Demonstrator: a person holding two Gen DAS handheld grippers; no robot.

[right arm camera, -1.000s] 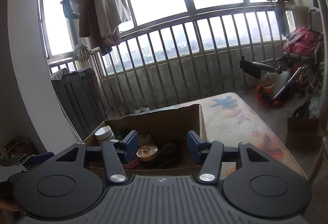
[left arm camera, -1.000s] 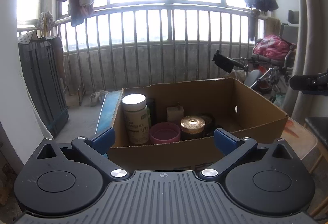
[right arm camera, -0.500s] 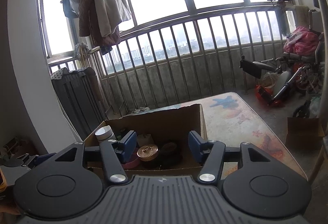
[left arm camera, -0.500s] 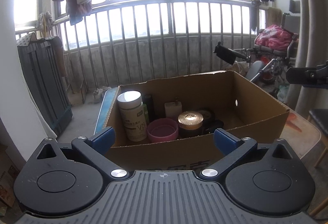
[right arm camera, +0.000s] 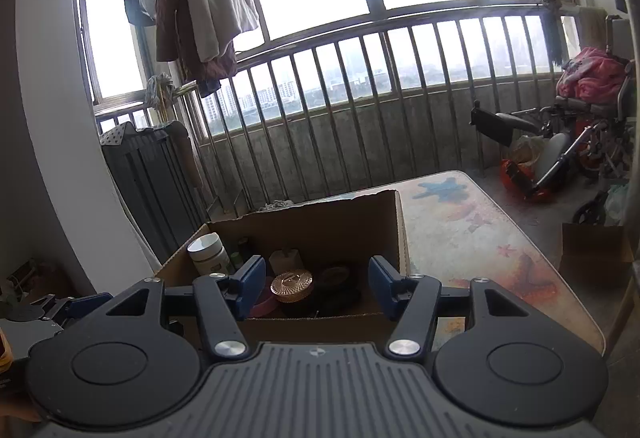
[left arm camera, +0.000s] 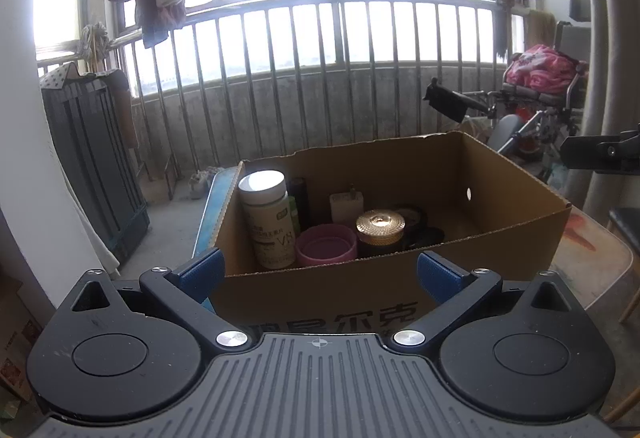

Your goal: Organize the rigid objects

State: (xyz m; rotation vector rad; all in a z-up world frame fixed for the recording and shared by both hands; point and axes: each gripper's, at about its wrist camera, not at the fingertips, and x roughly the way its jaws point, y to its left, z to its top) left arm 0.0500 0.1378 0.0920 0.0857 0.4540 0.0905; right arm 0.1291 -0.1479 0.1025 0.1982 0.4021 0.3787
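An open cardboard box (left arm camera: 320, 302) stands on a patterned table (right arm camera: 460, 222). Inside it are a white-capped bottle (left arm camera: 268, 222), a pink round tub (left arm camera: 326, 244), a gold-lidded jar (left arm camera: 380, 228), a white plug (left arm camera: 346, 205) and dark items at the back. My left gripper (left arm camera: 319, 272) hovers open in front of the box's near wall, holding nothing. My right gripper (right arm camera: 317, 288) is open too, facing the box (right arm camera: 320, 230) from its right end, with the gold-lidded jar (right arm camera: 292, 284) seen beyond its fingers. Each gripper shows at the edge of the other view.
A balcony railing (left arm camera: 320, 77) runs behind the table. A dark folded rack (left arm camera: 88, 157) leans at the left, a wheelchair with pink bedding (right arm camera: 580, 125) is parked at the right, and a small carton (right arm camera: 592, 250) sits on the floor. Bare tabletop extends right of the box.
The box sits slightly higher in the left wrist view. Both grippers stay open and the right view is nearly unchanged.
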